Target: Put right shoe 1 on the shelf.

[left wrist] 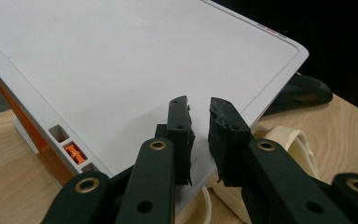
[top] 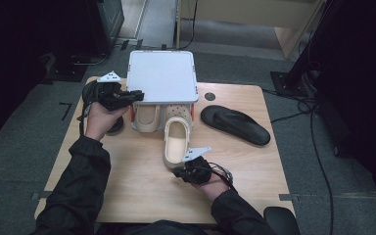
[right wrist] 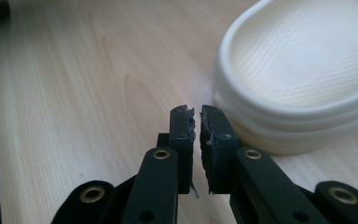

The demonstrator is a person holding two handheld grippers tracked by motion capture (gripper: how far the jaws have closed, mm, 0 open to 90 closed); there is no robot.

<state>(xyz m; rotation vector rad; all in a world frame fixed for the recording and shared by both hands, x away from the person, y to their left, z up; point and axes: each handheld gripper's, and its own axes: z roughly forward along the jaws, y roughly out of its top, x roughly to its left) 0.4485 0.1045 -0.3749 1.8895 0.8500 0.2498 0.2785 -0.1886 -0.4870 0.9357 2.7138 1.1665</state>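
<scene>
A white flat-topped rack (top: 162,76) on orange legs stands at the table's back. One cream clog (top: 147,117) sits under it. A second cream clog (top: 176,142) lies in front with its toe under the rack. My left gripper (top: 137,95) hovers at the rack's front left corner. In the left gripper view its jaws (left wrist: 199,105) are nearly together over the white top (left wrist: 121,60), with nothing between them. My right gripper (top: 177,172) is low over the table beside the front clog's heel (right wrist: 303,70). Its jaws (right wrist: 193,112) are almost touching and empty.
A black flip-flop (top: 235,125) lies on the table to the right of the rack, with its end visible past the rack's corner (left wrist: 307,88). The wooden tabletop (top: 142,181) is bare in front. Cables and dark equipment stand on the floor around the table.
</scene>
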